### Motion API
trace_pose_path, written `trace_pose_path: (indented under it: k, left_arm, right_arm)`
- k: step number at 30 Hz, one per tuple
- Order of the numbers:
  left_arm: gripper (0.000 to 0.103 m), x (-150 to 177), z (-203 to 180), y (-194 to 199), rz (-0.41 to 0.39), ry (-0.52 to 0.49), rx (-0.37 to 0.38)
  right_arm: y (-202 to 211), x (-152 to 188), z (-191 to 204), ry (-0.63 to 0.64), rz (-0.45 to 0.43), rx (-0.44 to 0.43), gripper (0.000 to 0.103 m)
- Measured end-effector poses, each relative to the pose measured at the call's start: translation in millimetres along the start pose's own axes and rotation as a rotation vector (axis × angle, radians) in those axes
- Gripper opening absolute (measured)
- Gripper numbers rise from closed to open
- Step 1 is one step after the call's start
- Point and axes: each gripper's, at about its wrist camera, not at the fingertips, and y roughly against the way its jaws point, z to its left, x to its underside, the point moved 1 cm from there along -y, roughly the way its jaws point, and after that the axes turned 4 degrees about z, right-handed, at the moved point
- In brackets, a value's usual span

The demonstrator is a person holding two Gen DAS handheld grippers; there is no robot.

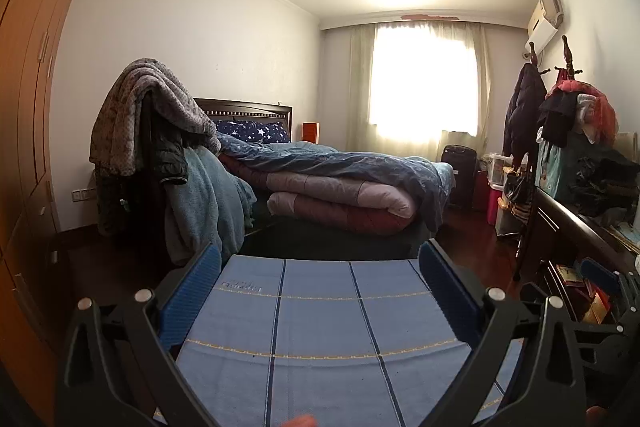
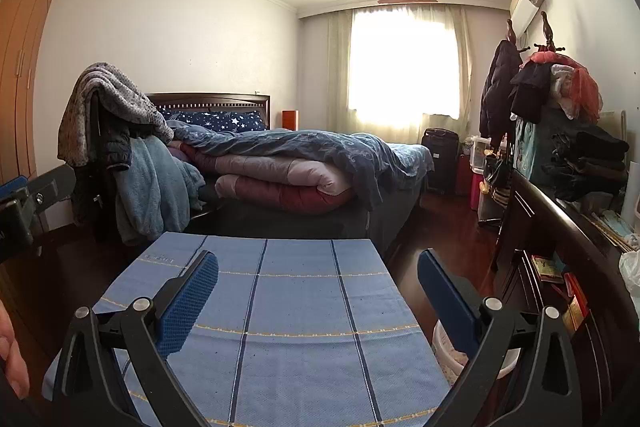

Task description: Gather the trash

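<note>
My left gripper (image 1: 320, 259) is open and empty, its blue pads spread above a small table covered with a blue checked cloth (image 1: 320, 327). My right gripper (image 2: 318, 265) is open and empty over the same cloth (image 2: 288, 307), toward its right side. A white bin (image 2: 452, 351) stands on the floor just right of the table, partly hidden by my right finger. No trash shows on the cloth. The right gripper also shows at the right edge of the left wrist view (image 1: 612, 291), and the left one at the left edge of the right wrist view (image 2: 20, 203).
A bed (image 2: 304, 163) with piled quilts lies beyond the table. A chair draped with blankets (image 1: 160, 147) stands to its left. A dark sideboard (image 2: 568, 251) with clothes and clutter runs along the right wall. A wardrobe (image 1: 28, 107) is at left. A coat rack (image 2: 516, 83) stands by the window.
</note>
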Motion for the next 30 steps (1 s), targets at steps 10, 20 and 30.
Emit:
trace_pose_path:
  k: [10,20,30]
  left_arm:
    - [0.1,-1,0,-1,-0.006,-0.011,-0.001]
    - [0.1,-1,2,-4,-0.009,-0.003,-0.002]
    - [0.1,0,0,-11,0.006,-0.006,-0.002]
  right_arm:
    - [-6,1,-1,0.002,0.015,-0.002,0.099]
    - [-9,1,0,0.008,0.004,0.004,0.099]
    - [-6,-5,-9,-0.005,-0.019,0.018,0.099]
